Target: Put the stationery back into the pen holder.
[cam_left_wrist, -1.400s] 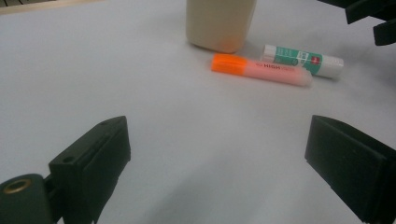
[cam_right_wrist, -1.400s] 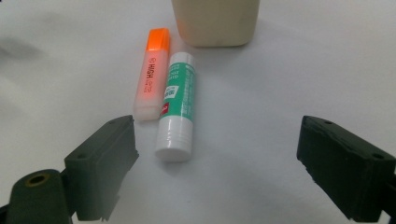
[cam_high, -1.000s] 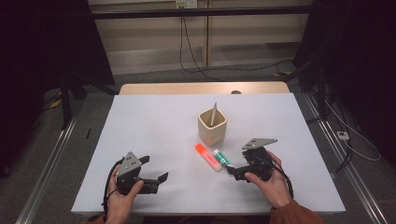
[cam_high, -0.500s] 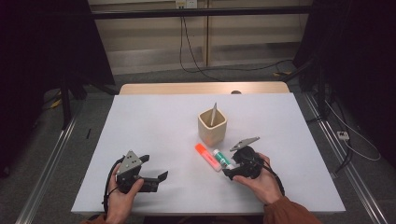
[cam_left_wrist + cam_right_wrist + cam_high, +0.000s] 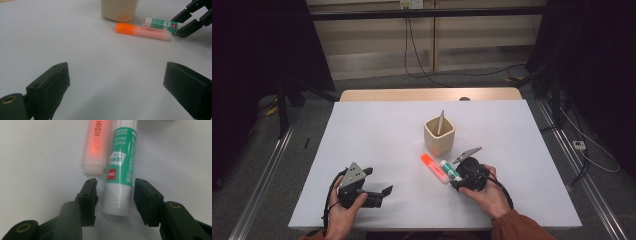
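High view: the right gripper (image 5: 460,176) has come in toward the glue stick (image 5: 451,170), which lies flat on the white surface (image 5: 377,135) just in front of the beige holder (image 5: 439,136), touching the orange highlighter (image 5: 433,167) alongside it. A second ago this gripper sat further right, clear of both items. The left gripper (image 5: 379,195) rests on the surface well apart, unmoved.

Left gripper view: its fingers (image 5: 48,88) stand wide and released, with bare surface between them. The highlighter (image 5: 143,32) and glue stick (image 5: 162,23) lie ahead.

Right gripper view: the fingers (image 5: 88,198) straddle the white end of the glue stick (image 5: 120,170). The jaws have just been closing; narrow gaps remain on both sides, so no grasp is made yet. The highlighter (image 5: 96,145) lies outside the left-hand finger. Judgement: the pickup is at the closing stage, and the adjacent highlighter risks being nudged
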The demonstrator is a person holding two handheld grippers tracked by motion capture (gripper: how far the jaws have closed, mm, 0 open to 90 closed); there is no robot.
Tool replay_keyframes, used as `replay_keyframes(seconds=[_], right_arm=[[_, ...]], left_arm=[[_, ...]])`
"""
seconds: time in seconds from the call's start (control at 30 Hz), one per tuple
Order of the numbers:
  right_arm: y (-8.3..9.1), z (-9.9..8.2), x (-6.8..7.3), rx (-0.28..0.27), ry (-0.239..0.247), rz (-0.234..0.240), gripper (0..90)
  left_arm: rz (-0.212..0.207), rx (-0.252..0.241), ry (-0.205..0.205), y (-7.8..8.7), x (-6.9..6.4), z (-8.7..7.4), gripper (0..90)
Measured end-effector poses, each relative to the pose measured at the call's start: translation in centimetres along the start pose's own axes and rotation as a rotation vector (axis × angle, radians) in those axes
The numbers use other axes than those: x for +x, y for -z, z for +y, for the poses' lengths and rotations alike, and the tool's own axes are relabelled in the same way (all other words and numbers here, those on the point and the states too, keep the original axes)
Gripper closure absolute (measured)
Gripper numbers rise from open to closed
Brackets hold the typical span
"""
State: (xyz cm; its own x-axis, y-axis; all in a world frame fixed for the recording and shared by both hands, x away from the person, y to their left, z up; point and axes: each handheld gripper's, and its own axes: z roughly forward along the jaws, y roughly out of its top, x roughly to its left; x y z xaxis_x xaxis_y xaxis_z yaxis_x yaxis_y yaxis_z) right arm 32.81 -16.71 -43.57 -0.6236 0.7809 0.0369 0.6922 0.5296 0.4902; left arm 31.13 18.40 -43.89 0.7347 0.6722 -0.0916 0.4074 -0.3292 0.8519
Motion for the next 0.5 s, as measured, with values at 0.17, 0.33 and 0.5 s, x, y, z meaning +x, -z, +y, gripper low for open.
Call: replay_keyframes(seconds=[0.17,0.33,0.5], right_arm=[[-0.39,0.24,0.03,0.017,-0.005,-0.002,55.9],[-0.52,0.58,0.22,0.036,-0.019,-0.012,62.6],[-0.53,0.67,0.35,0.044,-0.043,-0.026,65.1]], left_arm=[[0.0,0.001,-0.002,0.06,0.0,-0.01,6.7],[0.0,0.004,-0.007,0.13,-0.03,-0.02,6.7],[-0.002,0.005,-0.006,0.16,-0.04,-0.02,6.7]])
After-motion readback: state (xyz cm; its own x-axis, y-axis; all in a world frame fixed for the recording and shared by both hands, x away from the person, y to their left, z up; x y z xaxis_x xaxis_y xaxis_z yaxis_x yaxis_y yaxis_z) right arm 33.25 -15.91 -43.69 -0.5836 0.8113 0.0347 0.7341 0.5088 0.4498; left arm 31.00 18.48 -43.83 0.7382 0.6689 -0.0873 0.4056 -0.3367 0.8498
